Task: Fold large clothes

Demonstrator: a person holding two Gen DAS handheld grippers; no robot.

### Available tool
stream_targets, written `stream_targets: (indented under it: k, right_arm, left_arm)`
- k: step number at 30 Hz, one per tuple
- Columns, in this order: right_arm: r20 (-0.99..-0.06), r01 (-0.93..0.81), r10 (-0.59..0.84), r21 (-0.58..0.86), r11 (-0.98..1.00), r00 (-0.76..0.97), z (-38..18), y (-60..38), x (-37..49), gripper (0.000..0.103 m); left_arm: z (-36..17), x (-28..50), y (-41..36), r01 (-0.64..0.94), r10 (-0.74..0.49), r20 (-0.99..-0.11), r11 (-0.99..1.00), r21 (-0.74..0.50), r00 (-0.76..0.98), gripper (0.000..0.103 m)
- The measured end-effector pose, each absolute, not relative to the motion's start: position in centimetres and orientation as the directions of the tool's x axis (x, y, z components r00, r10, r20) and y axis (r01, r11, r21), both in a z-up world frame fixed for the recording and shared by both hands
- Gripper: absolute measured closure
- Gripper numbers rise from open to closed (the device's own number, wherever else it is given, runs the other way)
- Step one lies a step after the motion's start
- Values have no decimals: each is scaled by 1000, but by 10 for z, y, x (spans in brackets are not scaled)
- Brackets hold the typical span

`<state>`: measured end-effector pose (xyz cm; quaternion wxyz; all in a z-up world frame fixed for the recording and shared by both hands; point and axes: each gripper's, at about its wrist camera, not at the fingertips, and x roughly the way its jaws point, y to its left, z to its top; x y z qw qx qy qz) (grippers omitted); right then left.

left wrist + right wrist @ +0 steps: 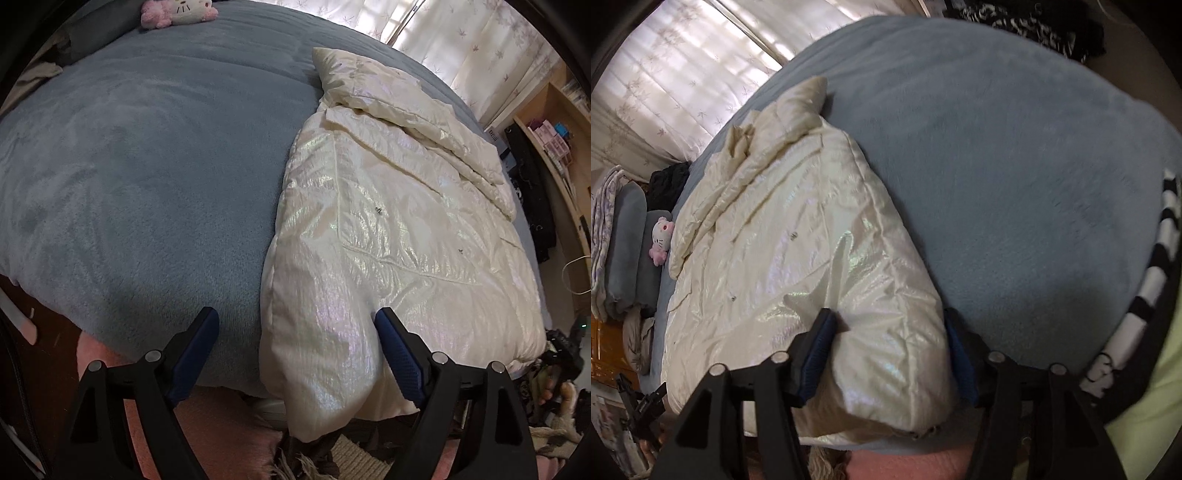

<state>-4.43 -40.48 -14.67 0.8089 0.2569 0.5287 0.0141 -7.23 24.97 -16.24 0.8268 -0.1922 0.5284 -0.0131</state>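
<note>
Tongs (886,354) astride cream jacket (783,236)

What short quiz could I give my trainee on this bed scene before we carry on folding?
1. True or false: the cream jacket lies on a blue-grey blanket.
2. In the left wrist view, what sits at the far end of the bed? A) a pink-and-white plush toy B) a lamp C) a shoe
3. What lies between the fingers of the right gripper?

Key:
1. True.
2. A.
3. A near corner of the jacket.
</note>
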Motion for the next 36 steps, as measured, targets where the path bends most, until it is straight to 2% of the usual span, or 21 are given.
stream_targets:
  k: [4,11,15,20,22,23,25,27,28,29,30,31,32,36]
  right_arm:
    - [-847,224,290,418,880,446,-147,-403,-50,39]
    - [-818,217,343,480,850,462,-148,-411,-63,39]
    - [-831,223,316,452,864,458,-151,-404,-60,35]
    - [-838,236,320,452,860,442,-156,-401,-50,26]
    - [-846,235,311,439,867,433,-156,-398,-49,26]
    - [-850,227,309,431,873,427,-156,-396,-47,25]
    - [-854,218,305,422,880,422,-155,-395,-46,25]
    - [-852,215,296,416,884,431,-153,-394,-46,30]
    - [-848,203,299,417,886,438,-151,-392,-47,46]
    - [-841,192,312,428,883,442,-150,-391,-47,63]
    - [-831,185,326,444,877,450,-147,-391,-49,69]
    - [-822,175,337,456,873,459,-143,-390,-49,79]
    - [-816,170,336,458,873,471,-137,-388,-50,83]
    - [-772,142,344,483,864,534,-110,-383,-53,89]
  left_arm:
    - [-168,-75,255,-176,-285,-857,904,-388,429,18]
    - [-180,-75,257,-160,-335,-847,889,-429,412,15]
    - [-185,-69,246,-145,-324,-858,902,-407,399,7]
    - [-183,-68,220,-86,-309,-870,926,-366,384,7]
    - [-179,-68,208,-49,-311,-869,933,-356,384,8]
    - [-177,-68,201,-30,-312,-868,936,-350,386,12]
    - [-173,-66,193,-17,-314,-864,937,-348,393,27]
    - [-169,-62,188,-23,-329,-852,929,-369,407,50]
    - [-165,-60,189,-33,-345,-839,918,-395,420,58]
    - [-162,-58,192,-42,-361,-827,908,-418,431,73]
    - [-156,-56,195,-58,-381,-805,889,-453,454,80]
    - [-150,-56,198,-71,-387,-785,877,-476,483,82]
    - [-142,-56,198,-71,-389,-764,869,-490,515,85]
    - [-99,-67,197,-41,-378,-649,845,-533,660,87]
